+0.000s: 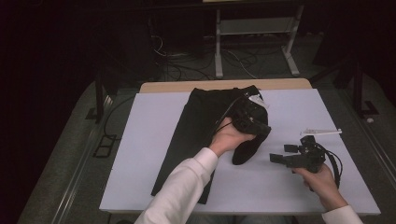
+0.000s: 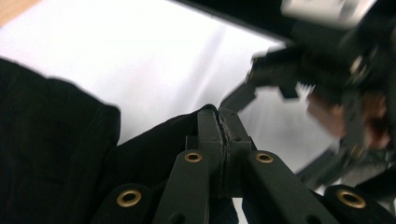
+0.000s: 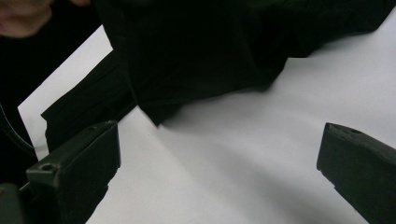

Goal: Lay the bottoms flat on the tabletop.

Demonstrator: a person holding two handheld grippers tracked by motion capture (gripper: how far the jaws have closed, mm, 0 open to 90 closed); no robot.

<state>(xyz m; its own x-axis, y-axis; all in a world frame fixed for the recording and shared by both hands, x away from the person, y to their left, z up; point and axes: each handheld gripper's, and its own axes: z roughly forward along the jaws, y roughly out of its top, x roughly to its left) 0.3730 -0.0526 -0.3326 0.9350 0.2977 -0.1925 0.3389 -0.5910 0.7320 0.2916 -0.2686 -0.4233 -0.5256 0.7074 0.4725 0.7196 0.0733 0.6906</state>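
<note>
Black garment (image 1: 196, 130) spread lengthwise down the middle of the white surface (image 1: 140, 154), from the far edge almost to the near edge. Left tool (image 1: 256, 127) clamped shut on a fold of that cloth, right of the garment's middle and lifted off the surface so a dark flap hangs down from it. Same pinch seen close in the left gripper view: jaws pressed tight together with black fabric caught at the tips (image 2: 219, 122). Right tool (image 1: 286, 154) sitting near the right side of the surface, close to the near edge, just beside the hanging flap and not touching it. Jaws wide apart there, nothing between them but bare white surface in the right gripper view (image 3: 219, 182). Small white strip (image 1: 320, 132) lying toward the right edge, a bit beyond the right tool.
</note>
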